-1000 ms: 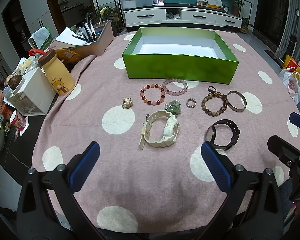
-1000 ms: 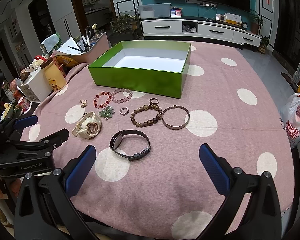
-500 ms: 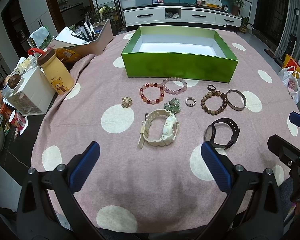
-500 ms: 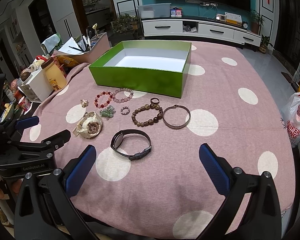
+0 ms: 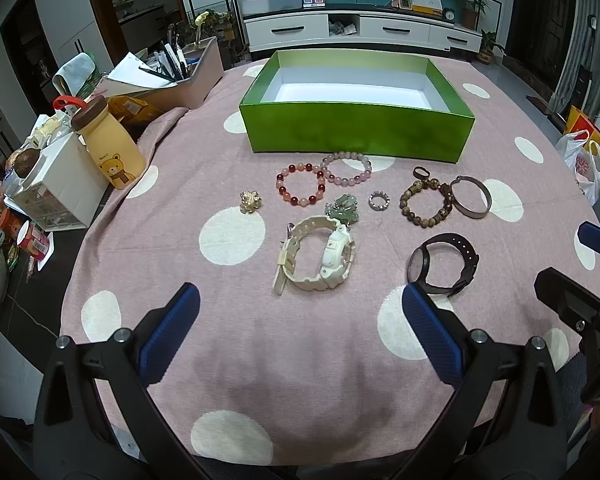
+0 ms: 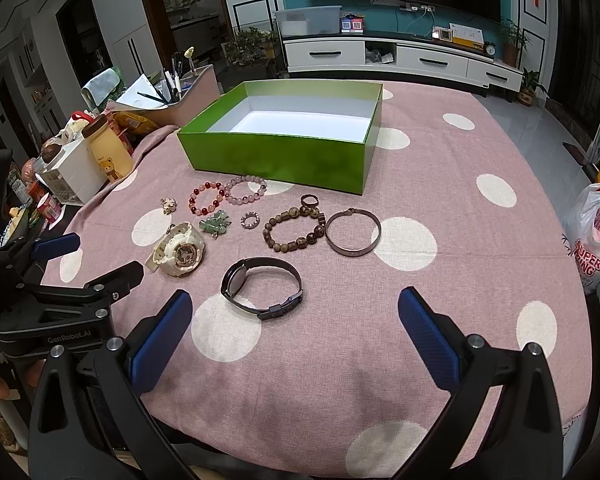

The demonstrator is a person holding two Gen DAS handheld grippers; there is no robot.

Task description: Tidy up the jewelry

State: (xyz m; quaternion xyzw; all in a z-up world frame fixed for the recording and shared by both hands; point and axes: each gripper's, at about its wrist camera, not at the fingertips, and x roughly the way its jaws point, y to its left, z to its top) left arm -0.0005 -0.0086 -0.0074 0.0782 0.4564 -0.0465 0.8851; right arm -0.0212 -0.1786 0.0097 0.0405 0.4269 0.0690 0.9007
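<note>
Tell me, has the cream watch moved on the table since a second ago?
No. The cream watch lies in the same place beside the white dot and below the green charm; only the camera shifted slightly.

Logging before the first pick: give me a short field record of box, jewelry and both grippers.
box: green box, open, nothing visible inside
jewelry: all on the tablecloth in front of the box
nearest left gripper: cream watch
nearest right gripper: black watch
grippers: both open, holding nothing
</note>
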